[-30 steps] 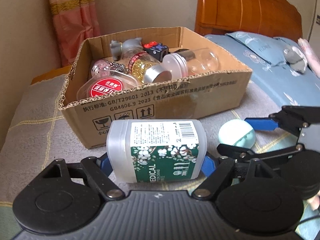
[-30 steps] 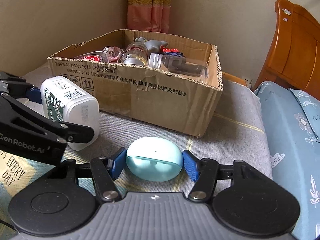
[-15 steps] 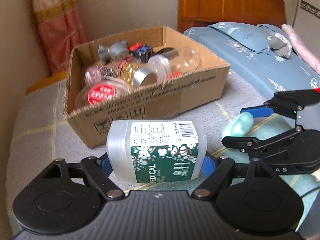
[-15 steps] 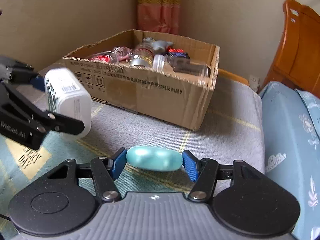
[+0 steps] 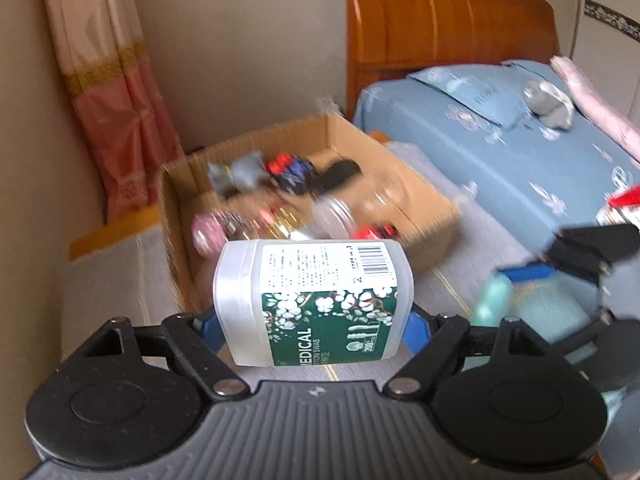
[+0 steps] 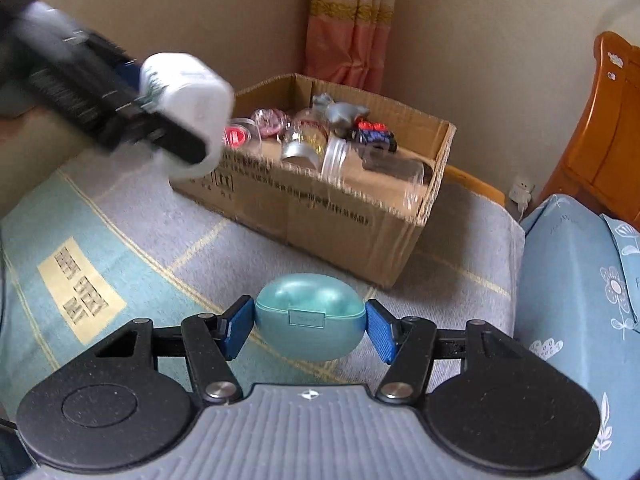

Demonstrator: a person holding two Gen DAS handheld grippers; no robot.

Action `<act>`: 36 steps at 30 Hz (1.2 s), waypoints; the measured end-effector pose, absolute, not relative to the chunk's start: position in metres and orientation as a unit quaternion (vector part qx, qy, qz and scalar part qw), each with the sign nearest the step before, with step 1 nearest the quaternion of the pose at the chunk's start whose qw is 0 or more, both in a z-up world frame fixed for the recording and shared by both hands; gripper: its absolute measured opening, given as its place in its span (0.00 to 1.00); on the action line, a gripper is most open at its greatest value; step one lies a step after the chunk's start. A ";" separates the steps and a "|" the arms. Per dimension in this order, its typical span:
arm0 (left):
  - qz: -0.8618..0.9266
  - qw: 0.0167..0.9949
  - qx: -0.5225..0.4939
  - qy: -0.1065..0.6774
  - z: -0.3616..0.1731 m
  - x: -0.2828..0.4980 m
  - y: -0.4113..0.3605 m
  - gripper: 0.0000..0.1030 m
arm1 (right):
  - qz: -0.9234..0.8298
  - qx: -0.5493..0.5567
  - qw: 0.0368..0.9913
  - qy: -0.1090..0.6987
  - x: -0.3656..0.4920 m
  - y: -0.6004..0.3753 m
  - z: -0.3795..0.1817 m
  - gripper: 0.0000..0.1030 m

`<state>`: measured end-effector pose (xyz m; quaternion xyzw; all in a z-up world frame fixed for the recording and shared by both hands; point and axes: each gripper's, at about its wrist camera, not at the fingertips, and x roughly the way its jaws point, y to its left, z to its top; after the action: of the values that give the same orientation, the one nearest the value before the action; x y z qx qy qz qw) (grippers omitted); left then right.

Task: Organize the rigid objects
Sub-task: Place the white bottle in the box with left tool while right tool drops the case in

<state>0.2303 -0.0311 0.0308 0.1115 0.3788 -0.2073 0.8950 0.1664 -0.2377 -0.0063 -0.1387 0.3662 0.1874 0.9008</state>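
You're on what looks like the last stretch: the cardboard box [image 6: 320,208] already holds jars, a grey figure and other small items, and you carry two more. Your left gripper [image 5: 314,322] has its jaws clamped on the cotton swab container [image 5: 314,300], held in the air near the box's front edge. Your right gripper [image 6: 308,326] has its jaws pressed on the teal case [image 6: 310,316] above the blanket [image 6: 120,240] — both still need dropping into the box.
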 end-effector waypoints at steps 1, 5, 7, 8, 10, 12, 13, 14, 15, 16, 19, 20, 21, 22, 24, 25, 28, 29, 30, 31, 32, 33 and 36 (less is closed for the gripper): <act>-0.203 0.897 0.111 0.376 0.034 0.239 -0.031 0.80 | 0.190 -0.137 0.902 0.364 0.167 -0.238 -0.003 0.63; -0.188 0.901 0.097 0.380 0.038 0.275 -0.029 0.80 | 0.193 -0.141 0.905 0.351 0.175 -0.239 0.012 0.63; -0.177 0.900 0.096 0.386 0.036 0.292 -0.030 0.80 | 0.192 -0.147 0.907 0.345 0.180 -0.238 0.020 0.63; -0.171 0.901 0.097 0.387 0.035 0.300 -0.030 0.80 | 0.192 -0.150 0.908 0.342 0.182 -0.238 0.024 0.63; -0.163 0.902 0.098 0.388 0.033 0.317 -0.031 0.80 | 0.191 -0.157 0.910 0.334 0.187 -0.237 0.031 0.64; -0.158 0.899 0.093 0.399 0.029 0.335 -0.031 0.80 | 0.190 -0.164 0.911 0.326 0.193 -0.236 0.038 0.64; -0.152 0.898 0.089 0.404 0.026 0.344 -0.031 0.80 | 0.190 -0.165 0.912 0.323 0.197 -0.236 0.041 0.64; -0.143 0.898 0.087 0.406 0.023 0.351 -0.030 0.80 | 0.190 -0.165 0.913 0.321 0.201 -0.235 0.044 0.64; -0.133 0.901 0.088 0.402 0.020 0.359 -0.030 0.81 | 0.189 -0.164 0.914 0.319 0.204 -0.235 0.047 0.64; -0.125 0.904 0.088 0.400 0.017 0.364 -0.030 0.84 | 0.189 -0.161 0.915 0.318 0.208 -0.235 0.050 0.64; -0.110 0.904 0.072 0.406 0.014 0.375 -0.026 0.87 | 0.190 -0.153 0.917 0.316 0.223 -0.236 0.058 0.63; -0.112 0.904 0.064 0.407 0.014 0.376 -0.023 0.87 | 0.189 -0.151 0.917 0.316 0.228 -0.236 0.060 0.63; -0.110 0.905 0.054 0.408 0.015 0.374 -0.020 0.87 | 0.188 -0.149 0.918 0.316 0.232 -0.235 0.062 0.64; -0.109 0.906 0.048 0.407 0.016 0.371 -0.017 0.88 | 0.188 -0.147 0.918 0.316 0.236 -0.235 0.063 0.64; -0.112 0.906 0.050 0.404 0.019 0.366 -0.012 0.89 | 0.186 -0.143 0.919 0.316 0.247 -0.234 0.066 0.64; -0.108 0.908 0.052 0.402 0.020 0.362 -0.010 0.90 | 0.186 -0.142 0.919 0.318 0.252 -0.234 0.067 0.64; -0.107 0.909 0.052 0.400 0.026 0.354 -0.001 0.92 | 0.181 -0.141 0.918 0.322 0.271 -0.231 0.068 0.63; -0.107 0.909 0.051 0.399 0.029 0.353 0.002 0.92 | 0.179 -0.141 0.919 0.323 0.278 -0.230 0.068 0.64; -0.106 0.911 0.051 0.395 0.031 0.347 0.006 0.93 | 0.177 -0.140 0.918 0.325 0.285 -0.229 0.067 0.64; -0.107 0.913 0.051 0.391 0.033 0.345 0.008 0.93 | 0.175 -0.140 0.918 0.329 0.293 -0.228 0.066 0.64; -0.108 0.914 0.051 0.387 0.034 0.340 0.011 0.93 | 0.173 -0.138 0.917 0.332 0.300 -0.226 0.066 0.64; -0.108 0.915 0.051 0.385 0.035 0.334 0.014 0.93 | 0.171 -0.138 0.916 0.335 0.307 -0.225 0.064 0.64; -0.108 0.916 0.057 0.382 0.037 0.319 0.018 0.93 | 0.161 -0.134 0.914 0.347 0.329 -0.221 0.058 0.64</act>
<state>0.3191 0.0183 0.0372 0.0566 0.3819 -0.1081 0.9161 0.3285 -0.2209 0.0579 -0.1337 0.3470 0.1609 0.9142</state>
